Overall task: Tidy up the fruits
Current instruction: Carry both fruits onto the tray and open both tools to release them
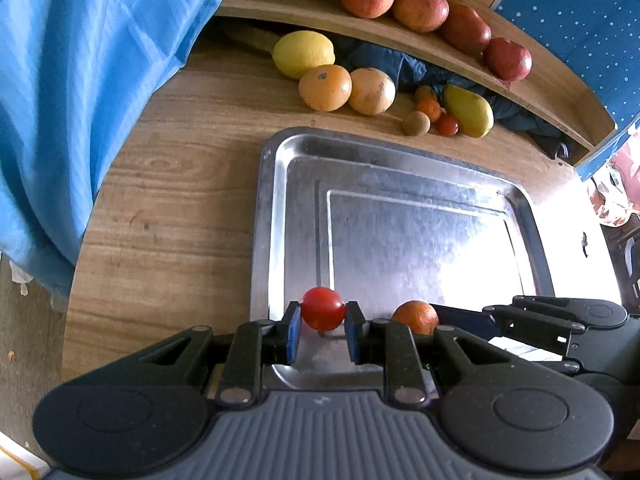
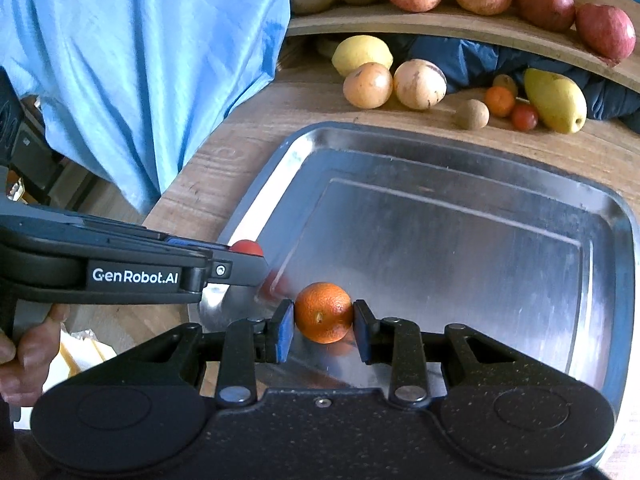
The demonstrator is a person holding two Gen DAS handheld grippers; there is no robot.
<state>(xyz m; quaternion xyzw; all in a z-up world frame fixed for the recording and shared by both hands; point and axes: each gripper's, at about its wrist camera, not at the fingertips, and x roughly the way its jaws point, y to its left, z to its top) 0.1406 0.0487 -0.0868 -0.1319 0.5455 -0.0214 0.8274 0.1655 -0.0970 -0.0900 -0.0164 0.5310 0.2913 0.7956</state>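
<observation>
Here, two hand-held tools hang side by side over the near edge of a metal tray [image 1: 276,216] that lies on a wooden desk [image 1: 168,208], each carrying one small fruit; at far left a blue cloth [image 1: 80,92] drapes over the desk's edge. The left tool [image 1: 322,326] has its blue pads closed on a cherry tomato [image 1: 322,308], held just above the tray's near left corner; beside it, to the right, the right tool [image 2: 323,326] is clamped on a small orange [image 2: 324,312], which hangs just above the tray floor with its reflection showing beneath; a hand [image 2: 24,356] grips the left tool's handle at the lower left of the right wrist view. The tray itself is bare. Beyond it, from left to right, lie a lemon [image 1: 304,53], two pale oranges, then a cluster of a kiwi [image 1: 416,123], small citrus, another tomato [image 1: 447,125] and a yellow pear [image 1: 469,110]; red apples [image 1: 420,10] line a curved shelf above. The step in hand appears to be delivering both fruits to the tray; the next move likely calls for lowering each until it rests on the metal, then parting the pads gently, since both fruits are round and may roll on the smooth surface.
</observation>
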